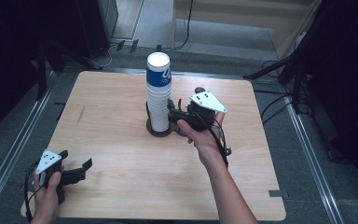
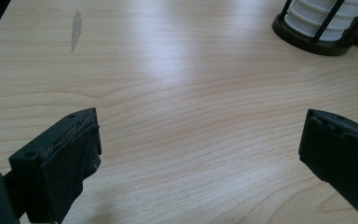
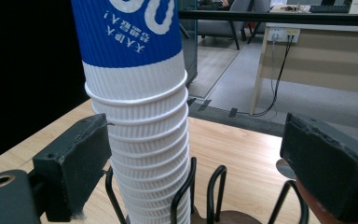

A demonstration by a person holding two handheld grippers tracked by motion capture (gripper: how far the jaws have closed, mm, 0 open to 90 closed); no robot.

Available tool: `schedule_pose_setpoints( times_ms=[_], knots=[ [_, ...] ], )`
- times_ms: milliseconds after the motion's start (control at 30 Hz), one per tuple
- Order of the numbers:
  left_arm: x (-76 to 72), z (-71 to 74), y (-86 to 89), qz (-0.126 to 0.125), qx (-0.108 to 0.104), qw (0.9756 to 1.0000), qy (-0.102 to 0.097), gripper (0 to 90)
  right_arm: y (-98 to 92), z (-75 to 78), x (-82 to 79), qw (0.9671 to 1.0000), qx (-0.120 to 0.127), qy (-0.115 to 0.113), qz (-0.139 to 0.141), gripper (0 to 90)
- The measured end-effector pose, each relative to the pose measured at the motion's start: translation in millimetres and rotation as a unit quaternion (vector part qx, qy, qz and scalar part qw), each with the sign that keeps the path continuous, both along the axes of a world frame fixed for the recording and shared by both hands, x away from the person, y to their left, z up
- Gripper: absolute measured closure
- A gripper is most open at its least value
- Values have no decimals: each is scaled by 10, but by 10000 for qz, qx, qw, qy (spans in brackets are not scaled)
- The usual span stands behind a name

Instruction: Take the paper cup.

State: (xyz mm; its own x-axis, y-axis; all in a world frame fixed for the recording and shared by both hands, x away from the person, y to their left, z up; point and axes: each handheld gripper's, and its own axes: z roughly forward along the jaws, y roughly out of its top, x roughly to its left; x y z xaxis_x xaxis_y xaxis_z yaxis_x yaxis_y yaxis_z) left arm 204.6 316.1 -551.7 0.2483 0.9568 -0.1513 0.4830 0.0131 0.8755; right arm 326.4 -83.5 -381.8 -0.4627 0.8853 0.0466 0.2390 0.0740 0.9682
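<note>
While the right gripper point(image 1: 173, 108) is held wide open beside the cup stack point(image 3: 137, 116), its jaws should be centred around it. The wire holder point(image 3: 200, 196) should be cleared before anything is closed.

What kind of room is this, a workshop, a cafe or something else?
Probably an office or lab set up for recording, not a cafe. A bare wooden table stands on grey carpet between dark stands with trailing cables; a desk with a power strip and office chairs sit behind the stack of paper cups.

Dim, dark surroundings; overhead glare on the table point(image 2: 177, 60); images soft.
</note>
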Motion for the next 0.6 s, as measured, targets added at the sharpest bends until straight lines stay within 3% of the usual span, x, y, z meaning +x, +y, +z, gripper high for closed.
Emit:
schedule_pose_setpoints(
  times_ms=[600],
  knots=[
    [0,-1,-10,-3,22,10000,17,0,269,195,136,9999,37,-99,-33,91]
  ],
)
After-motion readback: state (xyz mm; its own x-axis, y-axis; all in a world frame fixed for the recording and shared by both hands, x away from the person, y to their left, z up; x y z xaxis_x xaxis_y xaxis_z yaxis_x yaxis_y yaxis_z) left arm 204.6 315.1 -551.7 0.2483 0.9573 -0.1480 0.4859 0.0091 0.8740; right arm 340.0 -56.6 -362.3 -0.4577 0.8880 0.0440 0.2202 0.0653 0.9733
